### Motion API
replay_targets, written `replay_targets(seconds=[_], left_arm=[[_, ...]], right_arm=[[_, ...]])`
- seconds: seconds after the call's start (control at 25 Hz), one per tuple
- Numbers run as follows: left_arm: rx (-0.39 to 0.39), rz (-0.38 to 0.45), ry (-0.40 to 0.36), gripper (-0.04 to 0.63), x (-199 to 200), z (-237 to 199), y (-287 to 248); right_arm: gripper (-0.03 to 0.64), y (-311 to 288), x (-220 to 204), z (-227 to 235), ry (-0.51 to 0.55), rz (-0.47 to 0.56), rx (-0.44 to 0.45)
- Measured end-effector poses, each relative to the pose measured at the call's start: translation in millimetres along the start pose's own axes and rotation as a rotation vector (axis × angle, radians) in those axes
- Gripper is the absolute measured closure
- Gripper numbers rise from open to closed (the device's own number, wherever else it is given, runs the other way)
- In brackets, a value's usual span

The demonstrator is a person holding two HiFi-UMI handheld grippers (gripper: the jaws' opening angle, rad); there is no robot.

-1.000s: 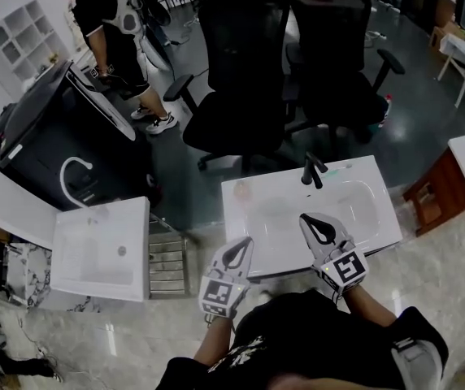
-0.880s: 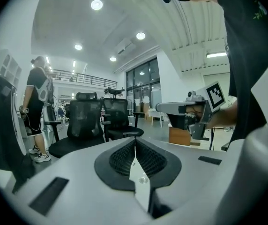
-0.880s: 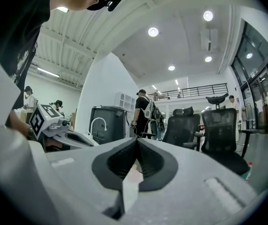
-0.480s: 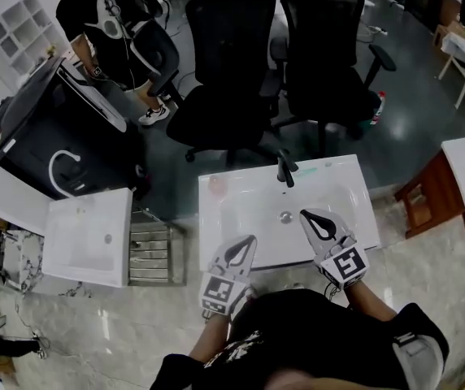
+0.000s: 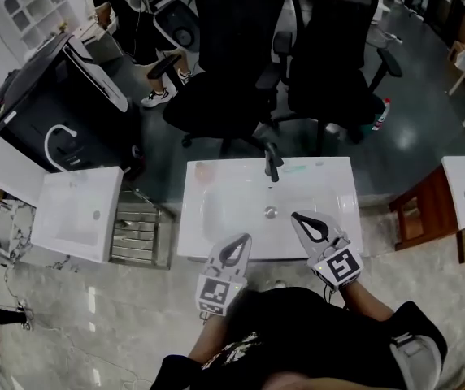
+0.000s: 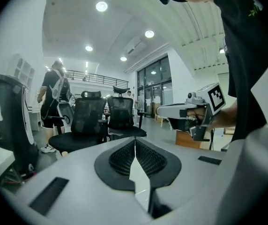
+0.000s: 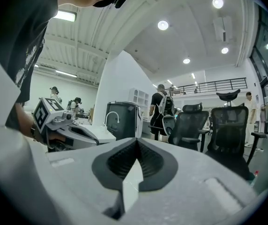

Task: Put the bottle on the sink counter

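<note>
The white sink counter with a black faucet and a round drain stands right in front of me. My left gripper hovers over its near edge, shut and empty. My right gripper is over the basin's near side, also shut with nothing in it. A small bottle with a reddish cap stands on the dark floor beside the right chair's base. In the left gripper view the pads meet, and the right gripper shows beside them. The right gripper view shows closed pads too.
Two black office chairs stand behind the counter. A second white sink and a metal rack are at the left, next to a black unit. A wooden cabinet is at the right. A person stands far back.
The sink counter has slid left and nearer in the head view. Both grippers stay shut in front of me. The person at the back has moved further away.
</note>
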State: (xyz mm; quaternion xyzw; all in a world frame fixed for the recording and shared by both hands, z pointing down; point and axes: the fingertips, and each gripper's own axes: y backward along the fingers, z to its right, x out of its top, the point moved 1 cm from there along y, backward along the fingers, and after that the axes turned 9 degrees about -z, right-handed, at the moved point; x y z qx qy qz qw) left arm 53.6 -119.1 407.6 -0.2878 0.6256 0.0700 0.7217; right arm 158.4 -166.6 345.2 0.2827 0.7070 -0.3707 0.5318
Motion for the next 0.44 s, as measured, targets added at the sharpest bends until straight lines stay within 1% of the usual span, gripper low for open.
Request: replay_targets(seconds=[0.12, 0.24, 0.36, 0.44], left_arm=[[0.029, 0.009, 0.019, 0.580, -1.1, 8.1, -3.6], [0.039, -0.001, 0.012, 0.580, 5.9, 10.7, -3.0], [0.067, -0.013, 0.061, 0.580, 14.8, 14.3, -4.3], [0.080, -0.013, 0.064, 0.580, 15.4, 15.0, -9.2]], right_arm=[[0.623, 7.6, -6.1, 7.4, -0.013, 0.008, -0.004], [0.623, 9.2, -5.7, 13.2, -0.048, 0.037, -0.009], [0.623, 12.9, -9.9, 16.9, -0.065, 0.042, -0.004], [0.623, 15.6, -12.6, 21.7, -0.068, 0.045, -0.003]])
